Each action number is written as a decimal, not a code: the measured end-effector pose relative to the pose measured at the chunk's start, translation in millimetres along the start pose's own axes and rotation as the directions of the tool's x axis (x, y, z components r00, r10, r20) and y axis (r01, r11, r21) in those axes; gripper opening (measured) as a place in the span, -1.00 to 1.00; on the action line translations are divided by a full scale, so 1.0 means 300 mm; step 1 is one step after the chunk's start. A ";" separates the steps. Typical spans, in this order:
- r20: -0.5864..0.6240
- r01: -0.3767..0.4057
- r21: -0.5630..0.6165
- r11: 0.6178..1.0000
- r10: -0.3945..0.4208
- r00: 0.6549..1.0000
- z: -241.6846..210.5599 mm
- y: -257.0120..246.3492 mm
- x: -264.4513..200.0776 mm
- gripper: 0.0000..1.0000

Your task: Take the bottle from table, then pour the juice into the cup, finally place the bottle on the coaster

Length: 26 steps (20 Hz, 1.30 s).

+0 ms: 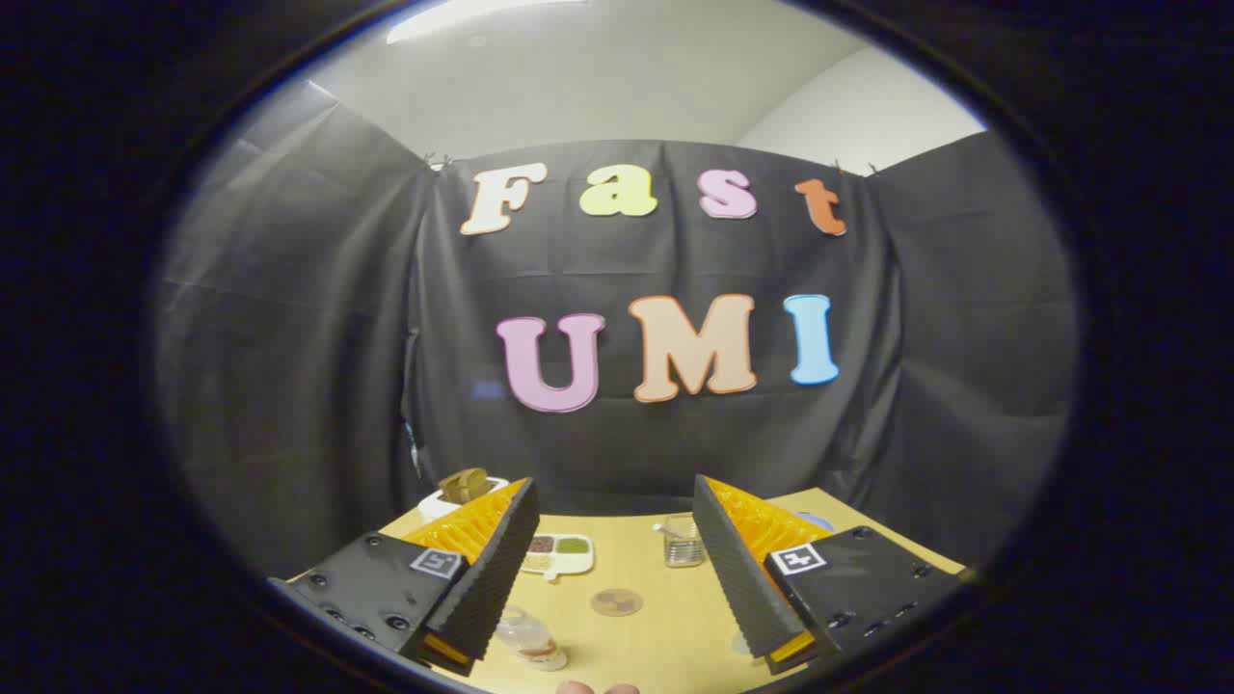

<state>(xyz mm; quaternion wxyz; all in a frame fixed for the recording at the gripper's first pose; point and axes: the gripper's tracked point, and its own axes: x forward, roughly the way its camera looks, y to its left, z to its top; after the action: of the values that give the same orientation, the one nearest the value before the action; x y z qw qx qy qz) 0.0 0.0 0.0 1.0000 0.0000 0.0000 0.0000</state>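
Jaws [617,578] apart above the tabletop [665,636]; clear plastic bottle [530,639] lies below them, untaken: descend and grasp.

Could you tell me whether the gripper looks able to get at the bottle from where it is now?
Probably yes. The gripper is open, holding nothing, and the bottle stands on the table close beside one finger, nothing between. It would need to shift sideways to straddle it.

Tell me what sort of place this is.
Likely a staged recording booth: black cloth wall, wooden table set with a bottle, cup and coaster; the hand-held gripper is open.
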 end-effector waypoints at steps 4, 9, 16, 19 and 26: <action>-0.032 -0.068 -0.008 0.998 0.068 0.997 -0.055 0.143 0.013 0.98; -0.058 -0.076 0.010 0.997 0.076 0.995 -0.107 0.199 0.024 0.98; -0.121 -0.042 0.031 0.999 0.045 0.992 -0.197 0.197 0.055 0.99; -0.203 -0.036 0.037 0.999 0.042 0.978 -0.295 0.202 0.063 0.98; -0.428 -0.046 0.010 0.999 0.046 0.903 -0.597 0.236 0.049 0.97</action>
<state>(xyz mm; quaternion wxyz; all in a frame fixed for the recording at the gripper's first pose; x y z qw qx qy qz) 14.7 70.9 -179.0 0.9754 -0.0002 0.2193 0.0237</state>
